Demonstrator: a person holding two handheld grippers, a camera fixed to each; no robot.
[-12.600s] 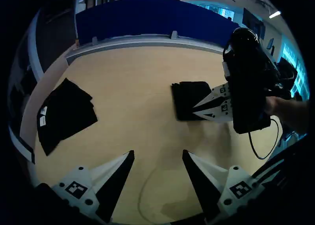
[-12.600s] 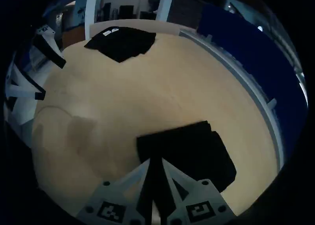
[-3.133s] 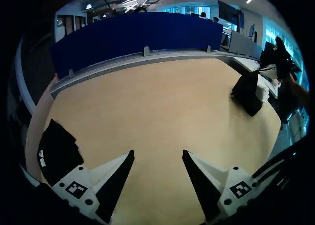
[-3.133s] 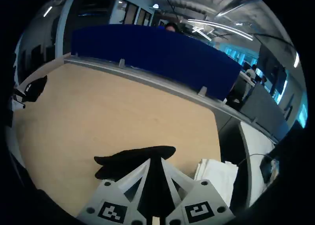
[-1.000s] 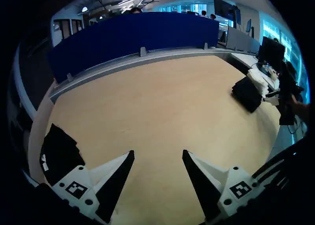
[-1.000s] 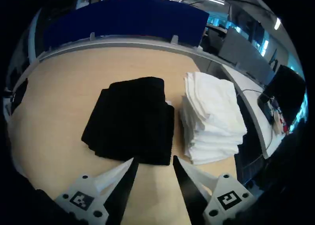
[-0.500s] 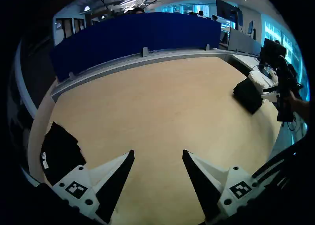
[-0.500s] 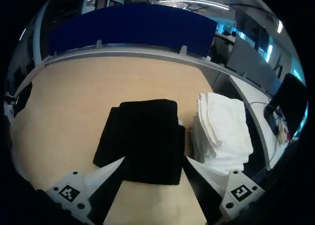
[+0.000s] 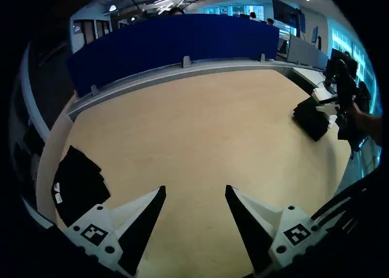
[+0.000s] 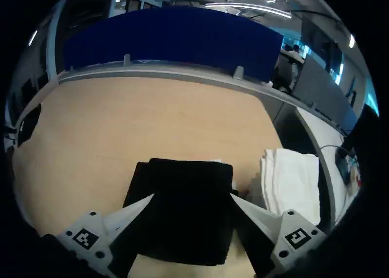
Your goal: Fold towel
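Observation:
A folded black towel stack lies on the wooden table near its right end. My right gripper is wide open, one finger on each side of that stack, not pressing it. In the left gripper view the same stack sits far right, with the right gripper and a hand over it. My left gripper is open and holds nothing, hovering above bare table. An unfolded pile of black towels lies at the table's left end, also seen small as the black pile.
A stack of folded white towels stands just right of the black stack, on a lower side surface. A blue partition with a grey rail runs along the table's far edge. Desks and monitors lie beyond the right end.
My right gripper let go of the black towel, opened from narrow to wide and came down close over the stack. The left gripper barely moved.

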